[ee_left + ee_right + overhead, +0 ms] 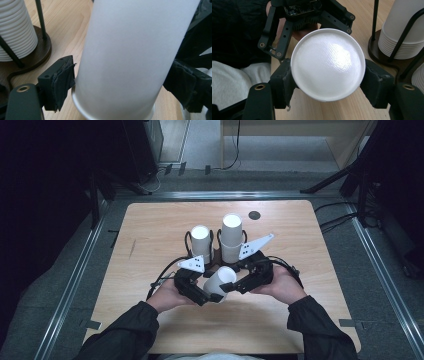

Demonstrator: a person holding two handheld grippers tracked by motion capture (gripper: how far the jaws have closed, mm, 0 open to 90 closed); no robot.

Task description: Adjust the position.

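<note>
Both claws meet on one white cup (220, 283), low on the counter (150, 235) at six o'clock from the two cup stacks. From above, the left claw (210, 292) sits at the cup's seven o'clock and the right claw (239, 282) at its three o'clock, the cup tilted between them, closed end up toward twelve. The right claw's camera adds what the high view misses: the cup's glossy round base faces it square on, both pads pressed to the rim, so the right claw is clamped on the cup. The left claw's camera looks along the cup's plain matte wall, rolled lip nearest, with the left pad (61, 83) touching the wall; the far pad looks tight against it too, so the left claw grips as well. Beyond, a ribbed stack (15, 27) stands in a wire rack on a dark base (37, 53).
</note>
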